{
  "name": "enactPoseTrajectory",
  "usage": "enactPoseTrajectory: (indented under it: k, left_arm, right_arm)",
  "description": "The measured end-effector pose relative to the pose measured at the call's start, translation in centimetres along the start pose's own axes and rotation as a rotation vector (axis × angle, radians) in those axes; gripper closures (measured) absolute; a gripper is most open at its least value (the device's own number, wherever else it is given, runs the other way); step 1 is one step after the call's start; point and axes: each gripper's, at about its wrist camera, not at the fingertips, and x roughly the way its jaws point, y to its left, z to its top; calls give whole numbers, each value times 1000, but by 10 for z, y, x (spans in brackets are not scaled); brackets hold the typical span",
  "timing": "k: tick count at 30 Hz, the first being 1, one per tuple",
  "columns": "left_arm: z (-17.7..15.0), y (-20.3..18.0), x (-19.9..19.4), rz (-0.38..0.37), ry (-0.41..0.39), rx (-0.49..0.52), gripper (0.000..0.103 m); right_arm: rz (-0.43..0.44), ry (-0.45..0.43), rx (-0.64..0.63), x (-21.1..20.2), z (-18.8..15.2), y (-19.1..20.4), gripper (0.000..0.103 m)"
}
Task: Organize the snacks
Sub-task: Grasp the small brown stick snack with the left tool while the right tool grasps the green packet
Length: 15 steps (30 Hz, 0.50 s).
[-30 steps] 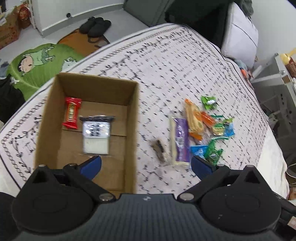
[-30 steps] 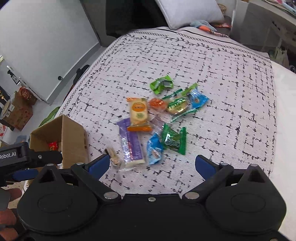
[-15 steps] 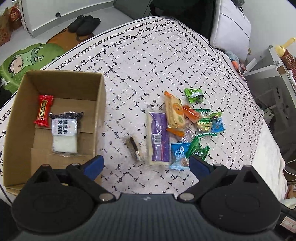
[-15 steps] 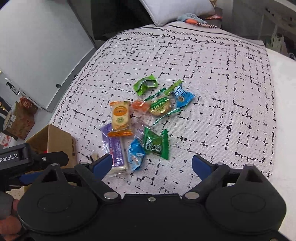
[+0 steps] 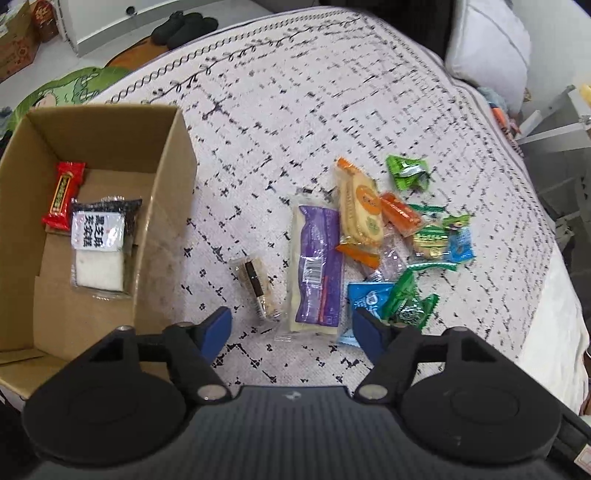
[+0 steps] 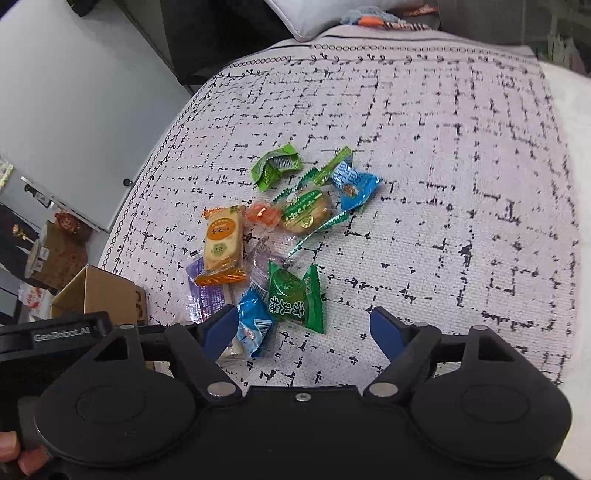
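This is a bedroom in a home. A big bed (image 5: 295, 92) fills the room, with a white cover that has black marks and a curly edge. A soft grey pillow (image 5: 491, 48) sits at the far end. On the floor to the far left are dark slippers (image 5: 184, 26) and a green cartoon mat (image 5: 62, 92). Snack packs (image 6: 288, 236) lie on the bed beside a cardboard box (image 5: 92, 229). A metal shelf (image 5: 554, 125) stands at the far right

Both wrist views look steeply down on the bed (image 5: 295, 110) from close above, sharing the snack pile (image 6: 288, 236) and cardboard box (image 5: 110, 184).
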Motion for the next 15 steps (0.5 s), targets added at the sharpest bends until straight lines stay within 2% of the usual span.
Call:
enactPoseTrajectory:
  k: [15]
  left_arm:
    - [2,3,43,81,10,-79,46]
  right_arm:
    - [71,59,44,33,3,-17,29]
